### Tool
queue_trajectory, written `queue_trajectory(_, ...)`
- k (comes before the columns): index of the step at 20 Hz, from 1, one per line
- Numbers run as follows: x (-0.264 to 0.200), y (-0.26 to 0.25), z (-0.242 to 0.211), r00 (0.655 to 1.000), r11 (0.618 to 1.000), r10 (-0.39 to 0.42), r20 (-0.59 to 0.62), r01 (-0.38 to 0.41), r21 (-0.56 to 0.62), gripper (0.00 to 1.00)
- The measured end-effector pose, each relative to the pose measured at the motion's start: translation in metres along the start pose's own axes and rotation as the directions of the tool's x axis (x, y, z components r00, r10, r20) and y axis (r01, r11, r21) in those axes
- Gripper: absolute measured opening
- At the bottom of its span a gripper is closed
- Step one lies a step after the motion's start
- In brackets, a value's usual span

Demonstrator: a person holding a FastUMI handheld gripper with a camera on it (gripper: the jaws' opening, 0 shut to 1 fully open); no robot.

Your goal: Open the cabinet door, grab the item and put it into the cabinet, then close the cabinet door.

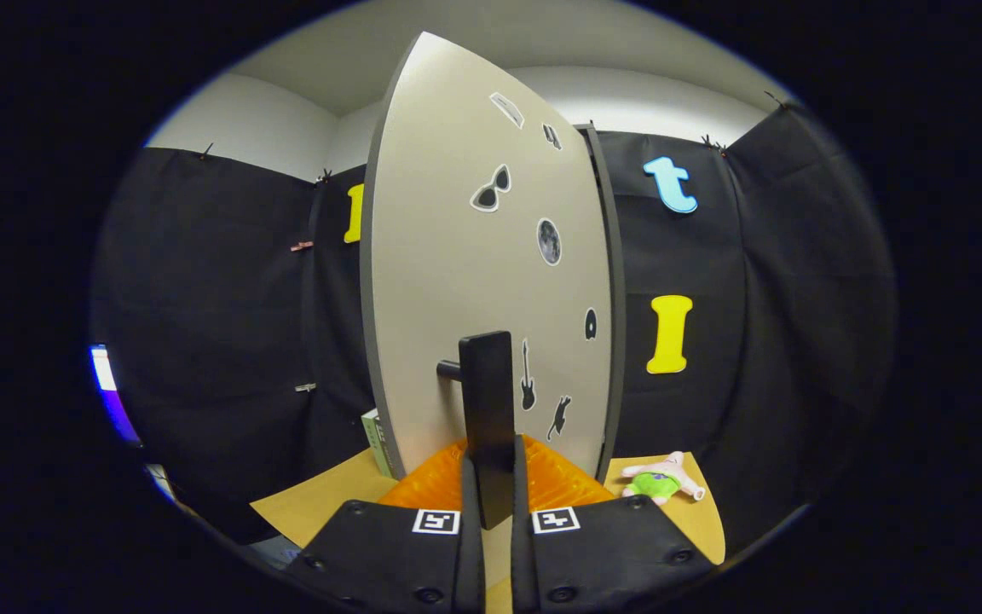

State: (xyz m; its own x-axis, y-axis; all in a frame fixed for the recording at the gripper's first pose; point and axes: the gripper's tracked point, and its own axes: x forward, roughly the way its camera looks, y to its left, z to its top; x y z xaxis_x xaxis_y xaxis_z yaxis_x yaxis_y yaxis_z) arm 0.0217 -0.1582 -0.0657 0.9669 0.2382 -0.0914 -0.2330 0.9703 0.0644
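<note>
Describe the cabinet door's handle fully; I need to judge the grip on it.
The tall black bar handle stands upright off the pale grey sticker-covered cabinet door on a short dark round post. It looks like matte plastic or painted metal. Its lower end sits between the tongs, whose fingers press it from both sides. The door is swung partly open.

Black cloth booth wall [218,324] hangs all around, clipped along its top edge. Above it runs a plain white room wall [244,119] under a pale ceiling [355,51]. A light wooden tabletop [320,503] sits below.
</note>
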Motion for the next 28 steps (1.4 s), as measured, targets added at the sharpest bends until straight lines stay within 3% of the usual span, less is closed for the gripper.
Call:
queue_trajectory(15, -0.015, -0.074, 0.003, 0.968, 0.968, -0.249, 0.036, 0.249, -0.008, 0.12)
queue_trajectory(22, -0.037, -0.088, 0.013, 0.958, 0.962, -0.270, 0.090, 0.272, -0.009, 0.10)
queue_trajectory(28, -0.061, -0.091, 0.029, 0.927, 0.938, -0.343, 0.150, 0.346, 0.007, 0.10)
